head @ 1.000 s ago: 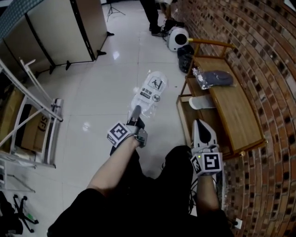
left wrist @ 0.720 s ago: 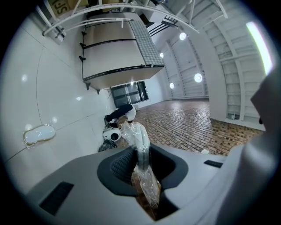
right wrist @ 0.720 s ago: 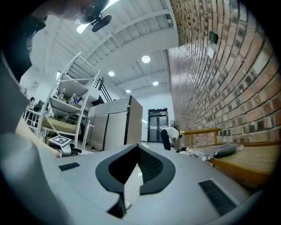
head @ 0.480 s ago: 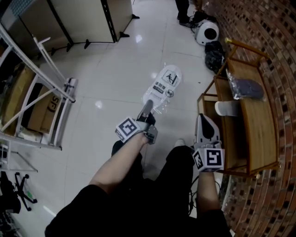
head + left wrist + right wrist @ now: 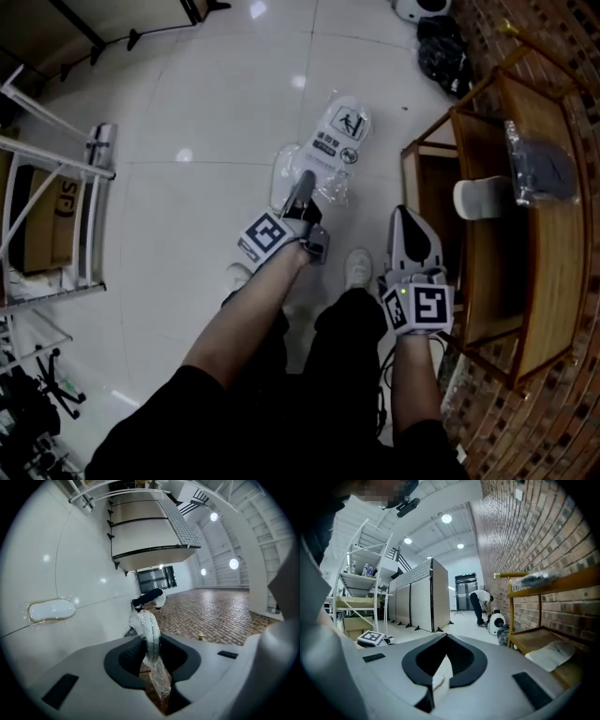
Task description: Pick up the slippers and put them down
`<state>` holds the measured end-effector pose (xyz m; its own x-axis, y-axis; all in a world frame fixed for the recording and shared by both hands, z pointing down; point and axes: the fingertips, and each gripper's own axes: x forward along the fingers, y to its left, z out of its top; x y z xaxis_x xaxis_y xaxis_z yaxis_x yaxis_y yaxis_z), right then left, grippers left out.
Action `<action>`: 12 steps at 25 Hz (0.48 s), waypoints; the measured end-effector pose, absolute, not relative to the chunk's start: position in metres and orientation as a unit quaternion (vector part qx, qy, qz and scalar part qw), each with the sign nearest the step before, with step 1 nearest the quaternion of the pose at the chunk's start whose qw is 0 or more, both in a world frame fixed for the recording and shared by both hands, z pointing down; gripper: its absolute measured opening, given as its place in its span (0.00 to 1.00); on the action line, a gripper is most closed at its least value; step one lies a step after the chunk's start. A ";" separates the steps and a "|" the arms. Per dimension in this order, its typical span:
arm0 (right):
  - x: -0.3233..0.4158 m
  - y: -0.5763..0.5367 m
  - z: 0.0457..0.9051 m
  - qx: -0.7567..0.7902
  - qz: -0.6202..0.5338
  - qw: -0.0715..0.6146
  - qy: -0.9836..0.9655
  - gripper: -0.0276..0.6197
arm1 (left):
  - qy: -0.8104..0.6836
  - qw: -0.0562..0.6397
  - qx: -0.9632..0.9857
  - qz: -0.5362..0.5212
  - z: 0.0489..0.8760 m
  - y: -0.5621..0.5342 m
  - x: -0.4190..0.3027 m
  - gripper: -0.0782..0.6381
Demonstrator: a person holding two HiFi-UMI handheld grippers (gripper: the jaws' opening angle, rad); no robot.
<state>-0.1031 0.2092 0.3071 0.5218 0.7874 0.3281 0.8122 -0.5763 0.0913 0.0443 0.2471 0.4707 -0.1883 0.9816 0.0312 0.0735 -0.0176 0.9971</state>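
1. The left gripper [image 5: 304,183] has its jaws clamped on the edge of a plastic-wrapped slipper [image 5: 336,141] over the white floor [image 5: 187,216].
2. The right gripper [image 5: 406,217] has its jaws together and empty, near the wooden rack's [image 5: 548,300] front edge.
3. A white slipper [image 5: 480,197] lies on the rack's lower shelf, and a bagged grey slipper [image 5: 542,173] lies on top.

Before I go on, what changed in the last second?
The left gripper has carried the slipper bag forward along the wooden rack, still clamped on it. The right gripper advanced too, still empty. The white slipper and grey bag stayed put.
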 end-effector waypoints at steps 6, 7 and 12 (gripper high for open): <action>-0.108 0.244 0.379 -0.862 -0.195 0.074 -0.461 0.05 | 0.503 0.400 0.492 0.587 0.570 0.282 0.019 0.21; -0.110 0.249 0.391 -0.861 -0.199 0.081 -0.462 0.05 | 0.496 0.395 0.497 0.593 0.586 0.287 0.016 0.21; -0.124 0.259 0.446 -0.844 -0.212 0.130 -0.475 0.06 | 0.433 0.387 0.520 0.627 0.658 0.286 0.002 0.21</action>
<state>-0.1243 0.2589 0.4459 0.4595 0.7471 0.4802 0.8567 -0.5154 -0.0179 0.0022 0.2864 0.6577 -0.1614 0.9346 0.3170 -0.0351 -0.3265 0.9446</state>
